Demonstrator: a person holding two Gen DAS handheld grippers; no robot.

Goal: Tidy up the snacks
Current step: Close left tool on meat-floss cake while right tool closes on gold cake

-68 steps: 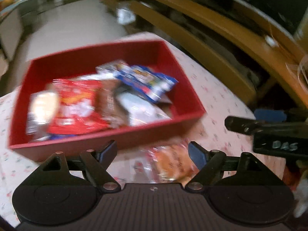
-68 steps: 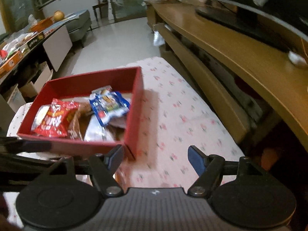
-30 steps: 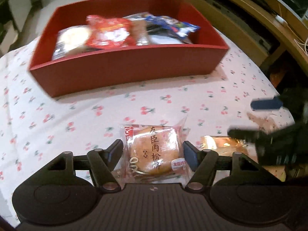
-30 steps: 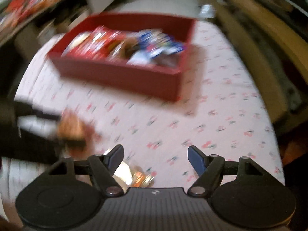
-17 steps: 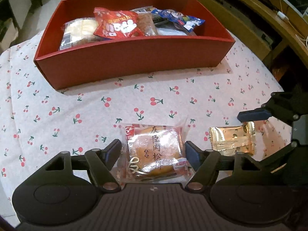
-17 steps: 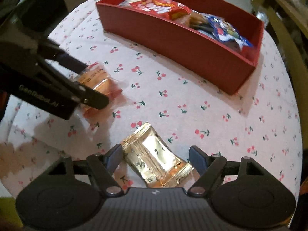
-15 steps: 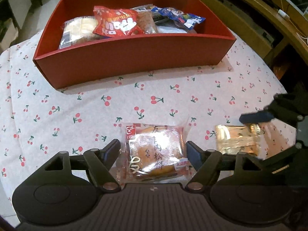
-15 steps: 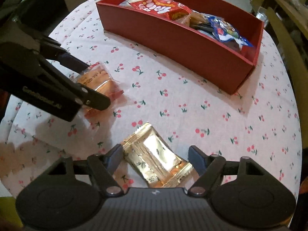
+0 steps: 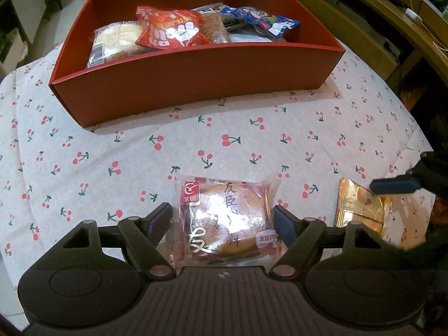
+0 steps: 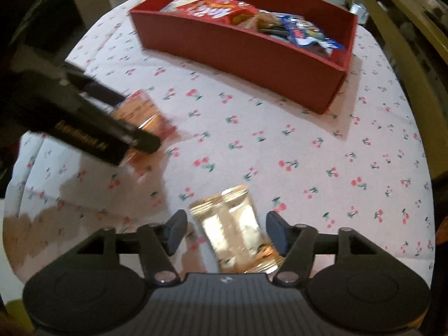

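Observation:
A clear packet with a round pastry [image 9: 226, 196] lies flat on the cherry-print cloth, between the fingers of my left gripper [image 9: 221, 221]. The jaws are opening and the pads stand at the packet's edges without squeezing it. A gold foil packet [image 10: 232, 229] lies between the fingers of my right gripper [image 10: 226, 231], whose jaws are also opening. Its left pad is clear of the foil. The gold packet [image 9: 361, 210] also shows at the right of the left wrist view. Farther back stands the red box [image 9: 196, 84] with a red bag [image 9: 170, 28], a blue packet [image 9: 263, 21] and wrapped bread [image 9: 117, 36].
The cherry-print cloth [image 9: 112, 154] covers a rounded table whose edge falls away near both grippers. A wooden bench or shelf [image 9: 392, 14] runs along the right behind the table. Bare cloth lies between the packets and the red box [image 10: 238, 47].
Both grippers have come down from the box to the packets on the cloth. The left jaws have spread a little around the pastry packet. The right gripper has rolled and shifted over the gold packet.

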